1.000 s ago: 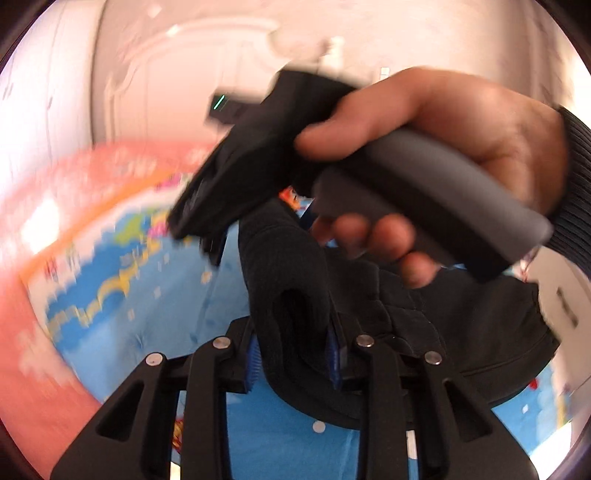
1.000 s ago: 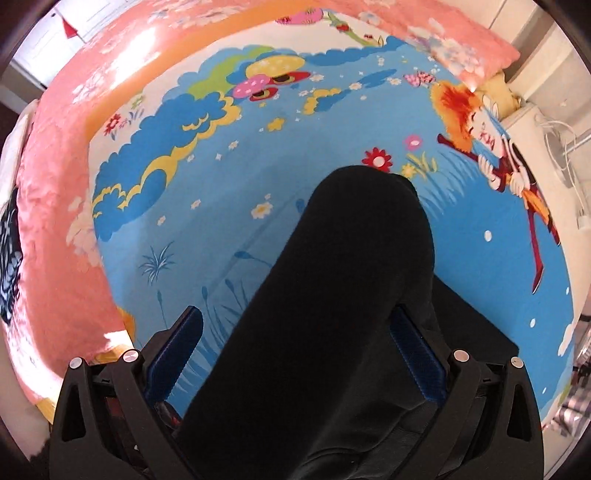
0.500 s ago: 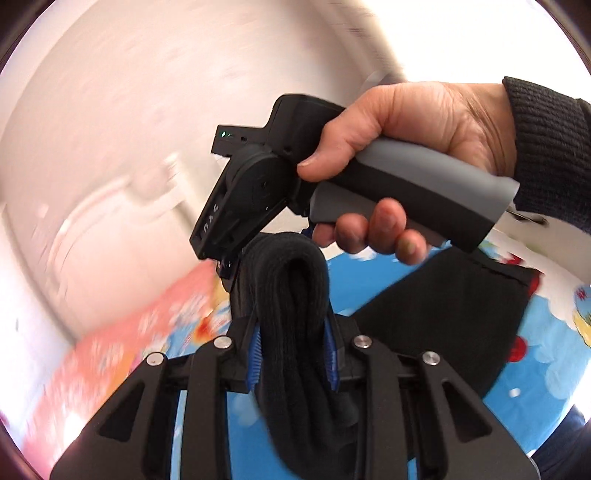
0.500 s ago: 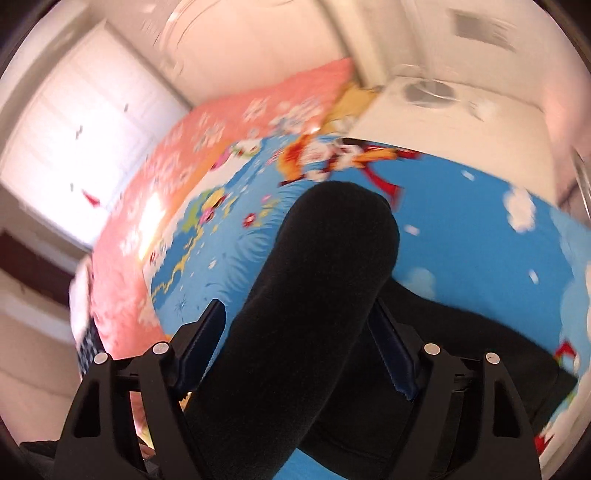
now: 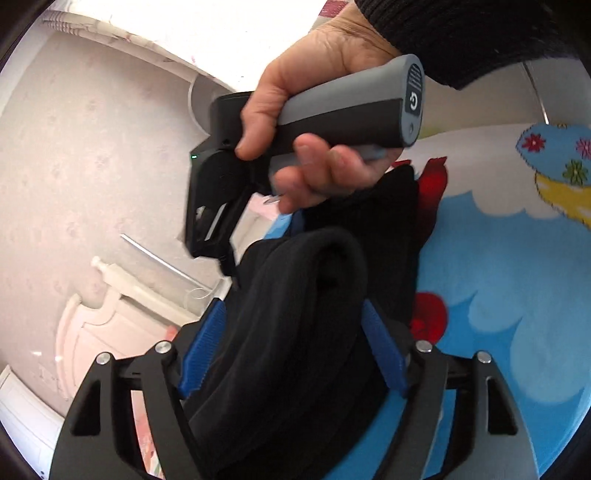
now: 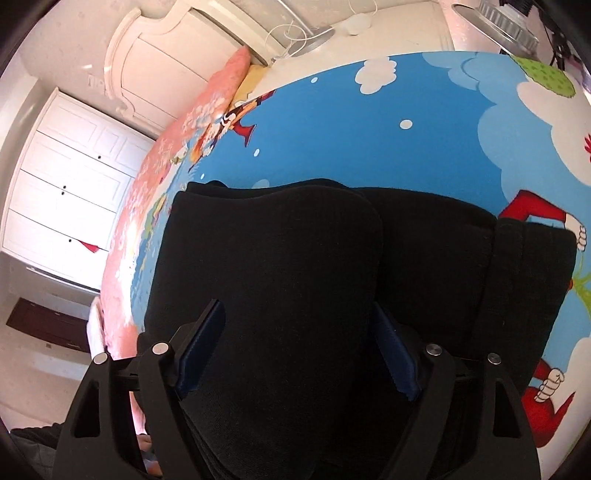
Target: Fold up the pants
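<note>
The black pants (image 6: pixel 277 277) lie folded on the blue cartoon bedsheet (image 6: pixel 369 129). A thick doubled fold bulges between the blue pads of my right gripper (image 6: pixel 297 350), which is shut on it. A flatter layer of the pants (image 6: pixel 517 266) spreads to the right beneath. In the left wrist view my left gripper (image 5: pixel 293 350) has its jaws opening, and the looped black fold (image 5: pixel 295 314) sits loosely between the wide-set pads. A person's hand (image 5: pixel 314 147) holds the right gripper's grey handle just beyond; its fingertips are hidden behind the cloth.
The bedsheet (image 5: pixel 498 295) stretches to the right of the pants. A pink pillow (image 6: pixel 225 81) and white headboard (image 6: pixel 166 48) stand at the bed's far end. A white wardrobe (image 6: pixel 66 184) is off to the left, and a dark sleeve (image 5: pixel 461 33) crosses the top.
Both grippers have swung across the bed with the fold and both views have rolled. The left jaws went from a tight pinch to a wide spread. The fold now rests over the lower layer.
</note>
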Motion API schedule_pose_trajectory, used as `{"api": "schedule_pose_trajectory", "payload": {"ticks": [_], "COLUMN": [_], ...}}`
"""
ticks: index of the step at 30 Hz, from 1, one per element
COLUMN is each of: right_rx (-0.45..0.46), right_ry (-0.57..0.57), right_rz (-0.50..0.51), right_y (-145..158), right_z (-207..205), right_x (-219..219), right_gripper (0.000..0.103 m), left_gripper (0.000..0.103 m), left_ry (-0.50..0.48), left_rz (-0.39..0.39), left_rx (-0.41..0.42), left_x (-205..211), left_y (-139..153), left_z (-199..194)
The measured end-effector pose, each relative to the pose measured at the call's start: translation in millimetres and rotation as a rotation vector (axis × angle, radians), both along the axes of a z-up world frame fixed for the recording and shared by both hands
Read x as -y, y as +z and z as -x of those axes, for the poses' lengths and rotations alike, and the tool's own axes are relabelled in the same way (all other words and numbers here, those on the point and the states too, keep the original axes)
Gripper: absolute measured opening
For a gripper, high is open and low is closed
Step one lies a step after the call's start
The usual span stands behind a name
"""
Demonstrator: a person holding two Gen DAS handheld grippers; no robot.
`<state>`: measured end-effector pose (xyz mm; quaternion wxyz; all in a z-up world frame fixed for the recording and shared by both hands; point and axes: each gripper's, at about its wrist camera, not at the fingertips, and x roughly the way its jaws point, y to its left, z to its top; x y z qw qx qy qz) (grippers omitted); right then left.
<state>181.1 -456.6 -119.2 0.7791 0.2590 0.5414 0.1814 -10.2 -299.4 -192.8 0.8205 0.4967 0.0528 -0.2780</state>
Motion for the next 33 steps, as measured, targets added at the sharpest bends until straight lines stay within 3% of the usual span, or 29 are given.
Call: {"api": "schedule_pose_trajectory", "payload": {"ticks": [4, 9, 13, 15, 18, 22, 25, 27, 33], "right_rx": [-0.012, -0.046, -0.055, -0.053, -0.044, -0.051, -0.036, -0.013, 0.048], "right_ry": [-0.005, -0.015, -0.017, -0.010, 0.005, 0.010, 0.014, 0.001, -0.070], "right_rz": [-0.010, 0.048, 0.076, 0.101, 0.129, 0.149, 0.164, 0.165, 0.205], "right_y": [-3.7, -0.1, 6.1, 12.3, 21.0, 26.6, 34.7, 47.8, 85.0], "right_z": [-1.7, -1.0, 0.1, 0.8, 0.2, -3.0, -3.0, -3.9, 8.5], "right_x": [4.9, 8.4, 8.8, 5.4, 0.6, -1.3, -2.0, 0.9, 30.1], "right_gripper": [0.077, 0.056, 0.039, 0.036, 0.031, 0.028, 0.025, 0.025, 0.025], "left_gripper": [0.077, 0.078, 0.078, 0.076, 0.055, 0.051, 0.027, 0.025, 0.024], "left_ry": [0.021, 0.026, -0.024, -0.028, -0.005, -0.004, -0.014, -0.016, -0.081], "left_rz": [-0.026, -0.061, -0.035, -0.044, -0.061, -0.076, -0.085, -0.055, -0.064], "left_rx": [0.024, 0.027, 0.045, 0.057, 0.009, 0.026, 0.033, 0.074, 0.143], "left_x": [-10.9, -5.2, 1.2, 1.5, -1.7, 0.6, -5.0, -7.8, 6.1], "left_y": [-7.1, -17.2, -11.6, -14.1, -22.2, -25.3, -19.0, -0.9, 31.5], "left_z": [3.8, -1.4, 14.5, 12.6, 3.0, 7.8, 16.0, 18.9, 17.7]}}
